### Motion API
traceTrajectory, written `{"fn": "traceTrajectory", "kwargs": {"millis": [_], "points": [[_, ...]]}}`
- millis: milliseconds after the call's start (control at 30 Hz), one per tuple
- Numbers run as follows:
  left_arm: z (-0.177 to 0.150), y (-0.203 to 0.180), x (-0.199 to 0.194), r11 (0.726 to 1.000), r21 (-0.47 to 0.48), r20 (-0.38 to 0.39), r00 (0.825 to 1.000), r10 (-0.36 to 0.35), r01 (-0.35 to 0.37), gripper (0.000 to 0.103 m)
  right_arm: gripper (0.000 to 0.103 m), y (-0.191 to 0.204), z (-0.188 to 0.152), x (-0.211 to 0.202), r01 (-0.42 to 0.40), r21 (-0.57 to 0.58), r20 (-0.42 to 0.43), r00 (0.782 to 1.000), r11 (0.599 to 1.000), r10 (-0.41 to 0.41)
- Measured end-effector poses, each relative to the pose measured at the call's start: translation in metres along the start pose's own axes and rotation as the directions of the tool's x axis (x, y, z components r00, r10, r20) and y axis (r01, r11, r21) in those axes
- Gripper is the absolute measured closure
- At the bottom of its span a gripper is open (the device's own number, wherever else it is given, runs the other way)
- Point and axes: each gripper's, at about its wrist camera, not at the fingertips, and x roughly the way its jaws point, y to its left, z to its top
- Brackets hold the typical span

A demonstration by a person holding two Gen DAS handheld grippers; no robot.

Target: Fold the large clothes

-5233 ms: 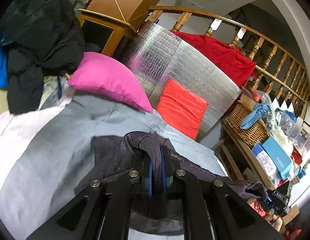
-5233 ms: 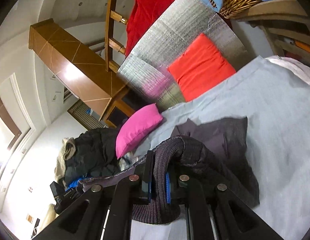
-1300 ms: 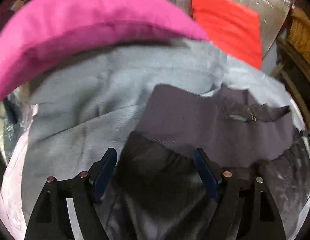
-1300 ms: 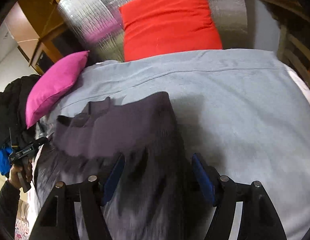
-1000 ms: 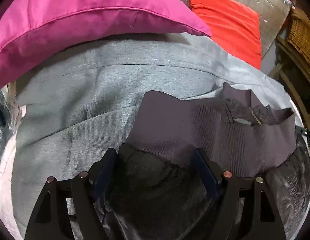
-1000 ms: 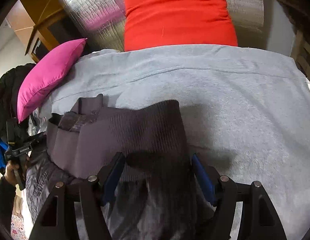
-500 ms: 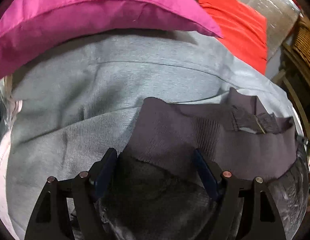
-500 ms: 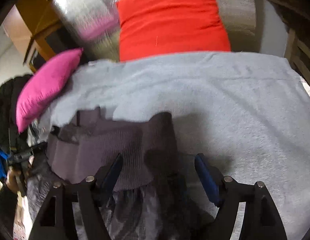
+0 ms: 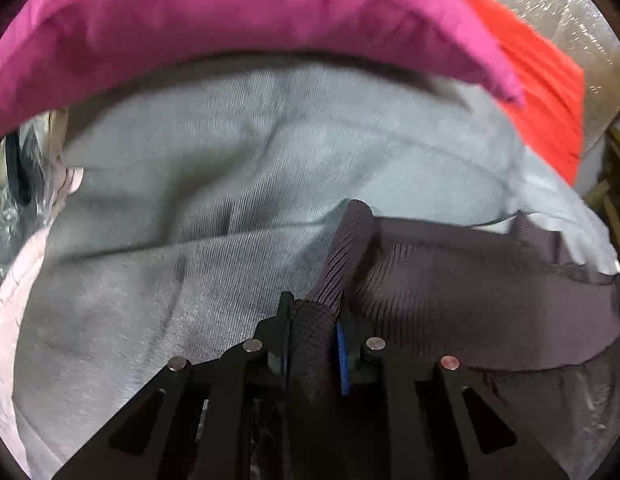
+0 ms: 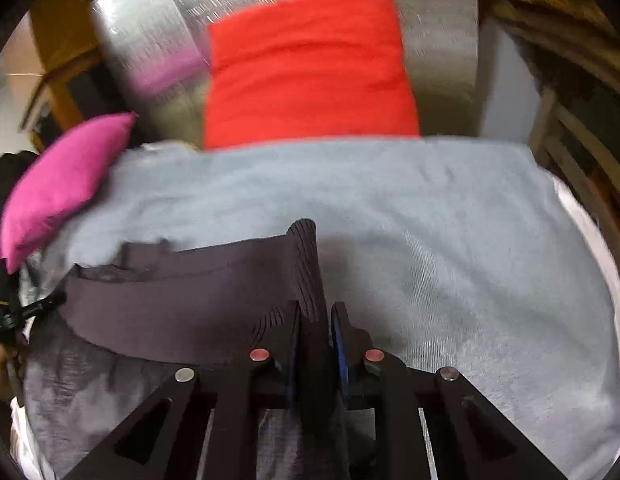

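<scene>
A dark purple-grey jacket (image 9: 489, 300) lies spread on a grey blanket (image 9: 190, 200), its ribbed hem band facing away from me. My left gripper (image 9: 311, 308) is closing, and its pads pinch the left end of the ribbed hem, which bunches up between them. In the right wrist view the same jacket (image 10: 182, 300) stretches off to the left. My right gripper (image 10: 315, 312) is closing too, and its pads squeeze the hem's right corner. The jacket's lower body is hidden under both grippers.
A pink pillow (image 9: 230, 32) lies close beyond the left gripper. A red cushion (image 10: 310, 68) leans on a silver foil mat (image 10: 150, 32) at the blanket's far edge. Wooden rails (image 10: 569, 152) stand at the right. A pale pink sheet (image 9: 14, 300) shows at the blanket's left edge.
Both grippers were wide open over the hem; now both have closed on it, each pinching a fold of the ribbed band. The left gripper moved forward and down, nearer the pink pillow.
</scene>
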Motion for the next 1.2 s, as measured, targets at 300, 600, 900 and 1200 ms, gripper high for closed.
{"fn": "traceTrajectory", "kwargs": {"millis": [300, 600, 900, 1200], "points": [[0.004, -0.016, 0.021, 0.997, 0.045, 0.008, 0.998, 0.070, -0.070, 0.080, 0.096, -0.012, -0.013, 0.030, 0.061, 0.058, -0.035, 0.998, 0.996, -0.059], [0.008, -0.019, -0.028, 0.992, 0.045, 0.142, 0.983, 0.114, -0.121, 0.039, 0.026, -0.012, -0.011, 0.015, 0.058, 0.068, -0.018, 0.998, 0.996, -0.057], [-0.040, -0.083, -0.118, 0.976, 0.164, 0.362, 0.929, 0.077, -0.145, 0.033, 0.026, 0.055, -0.033, -0.072, 0.034, -0.123, 0.150, 0.989, 0.992, -0.015], [-0.115, -0.142, -0.052, 0.948, 0.259, 0.241, 0.963, 0.119, -0.182, 0.030, 0.026, 0.129, -0.100, -0.025, 0.196, -0.377, 0.114, 0.980, 0.905, -0.164]]}}
